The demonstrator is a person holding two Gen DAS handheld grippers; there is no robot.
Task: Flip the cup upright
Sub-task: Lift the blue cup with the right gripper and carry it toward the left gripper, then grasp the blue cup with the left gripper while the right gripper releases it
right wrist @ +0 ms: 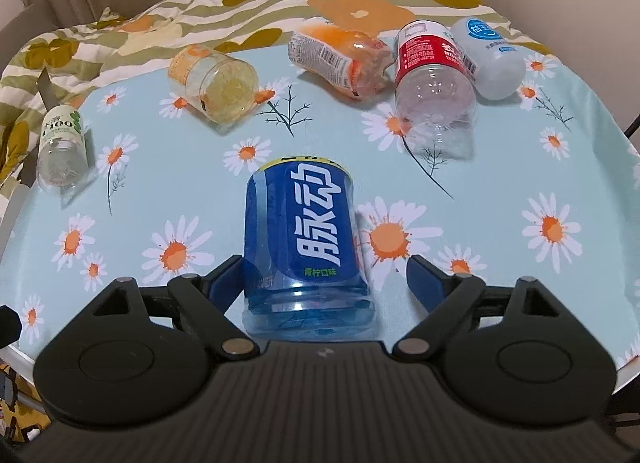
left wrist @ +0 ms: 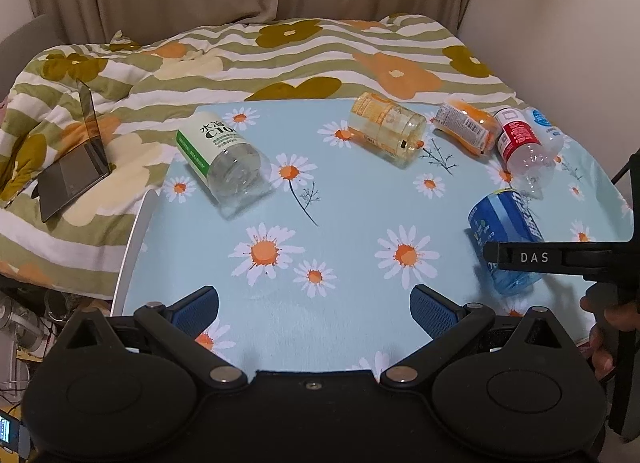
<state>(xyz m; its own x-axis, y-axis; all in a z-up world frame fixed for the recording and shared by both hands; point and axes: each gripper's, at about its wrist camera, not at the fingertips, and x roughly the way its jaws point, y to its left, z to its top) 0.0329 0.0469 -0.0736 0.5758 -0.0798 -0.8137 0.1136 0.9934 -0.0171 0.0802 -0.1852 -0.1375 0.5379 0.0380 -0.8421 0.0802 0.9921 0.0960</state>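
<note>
A blue-labelled plastic cup (right wrist: 308,247) lies on its side on the daisy tablecloth (right wrist: 192,199), its clear base toward the right wrist camera. My right gripper (right wrist: 320,283) is open, its blue-padded fingers (right wrist: 424,283) on either side of the cup's base, apart from it. In the left wrist view the same cup (left wrist: 505,235) lies at the right, partly behind the right gripper's black finger. My left gripper (left wrist: 314,309) is open and empty over the table's near part.
Other cut-bottle cups lie on their sides: green-labelled (left wrist: 218,161), yellow (left wrist: 386,131), orange (left wrist: 466,129), red-labelled (left wrist: 524,147), white (right wrist: 490,59). A laptop (left wrist: 74,167) sits on the flowered bedding at the left. The table edge (left wrist: 132,239) runs along the left.
</note>
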